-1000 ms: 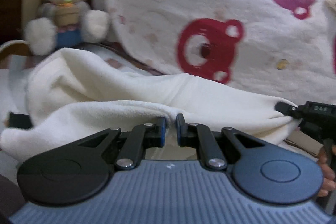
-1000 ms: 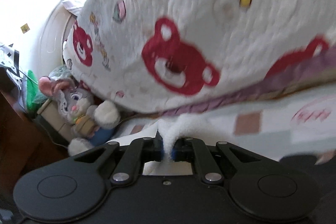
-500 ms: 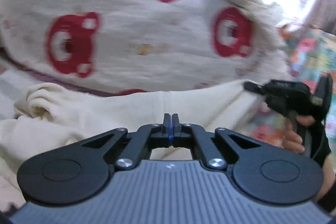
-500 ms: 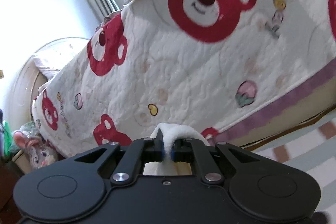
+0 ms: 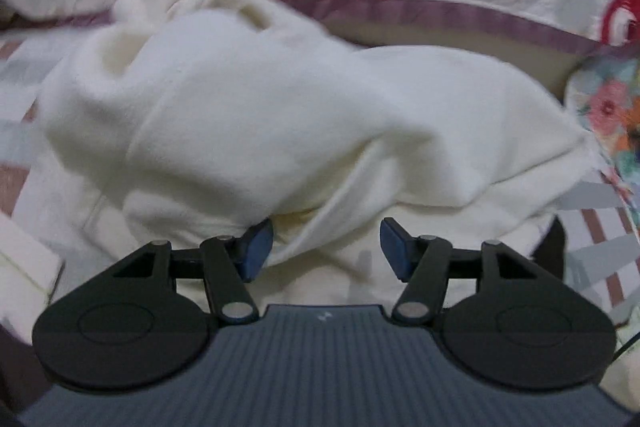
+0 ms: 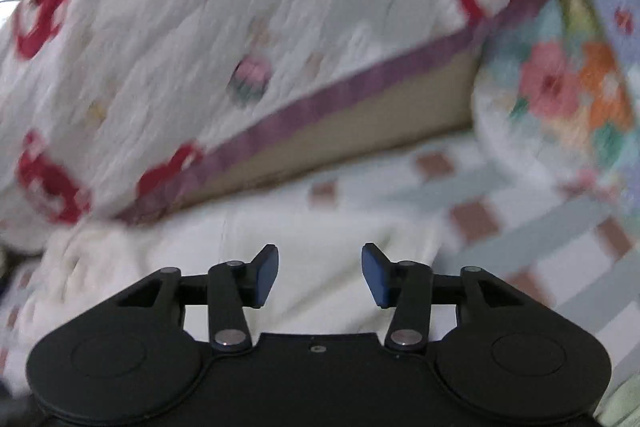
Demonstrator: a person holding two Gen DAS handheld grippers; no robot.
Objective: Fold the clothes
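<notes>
A cream fleece garment (image 5: 280, 115) lies in a loose, bunched heap on the checked bed sheet (image 6: 520, 219), filling most of the left wrist view. My left gripper (image 5: 326, 247) hovers just above its near folds, jaws opening, with fabric lying under the gap but not pinched by the blue pads (image 5: 256, 247). In the right wrist view the same garment (image 6: 304, 251) spreads flat below my right gripper (image 6: 320, 273), whose jaws are also opening over it with nothing pressed between the pads (image 6: 376, 275).
A quilt with red bear prints (image 6: 200, 39) and a purple edge band (image 5: 460, 15) is piled along the far side of the garment. A floral cloth (image 6: 568, 75) lies at the right. The view is motion-blurred.
Both grippers were shut on the cream garment and carried it sideways; now both have let go, their jaws stand apart, and the garment rests in a heap on the sheet.
</notes>
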